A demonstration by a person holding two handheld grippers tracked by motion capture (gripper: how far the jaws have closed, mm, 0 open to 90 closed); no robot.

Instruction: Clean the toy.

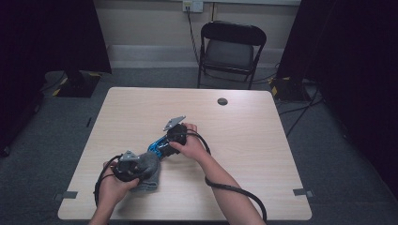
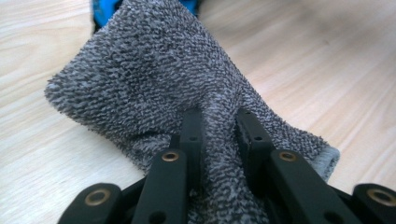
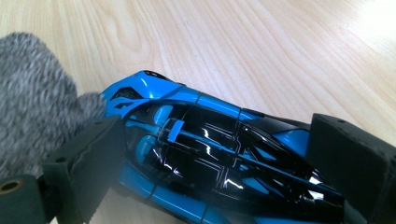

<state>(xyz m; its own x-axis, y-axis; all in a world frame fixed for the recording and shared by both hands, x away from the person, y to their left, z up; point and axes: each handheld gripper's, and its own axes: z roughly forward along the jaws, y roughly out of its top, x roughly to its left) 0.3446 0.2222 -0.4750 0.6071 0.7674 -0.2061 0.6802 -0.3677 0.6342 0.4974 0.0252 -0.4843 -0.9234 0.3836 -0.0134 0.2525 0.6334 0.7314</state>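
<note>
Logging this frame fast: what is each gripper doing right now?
Left gripper: shut on the grey cloth.
Right gripper: jaws on either side of the blue toy car; whether they clamp it cannot be told.

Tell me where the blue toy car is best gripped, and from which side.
Across its narrow body, mid-length, coming from above. The blue toy car lies long and low on the table, so its flat flanks suit the right gripper's fingers, which already straddle it.
</note>
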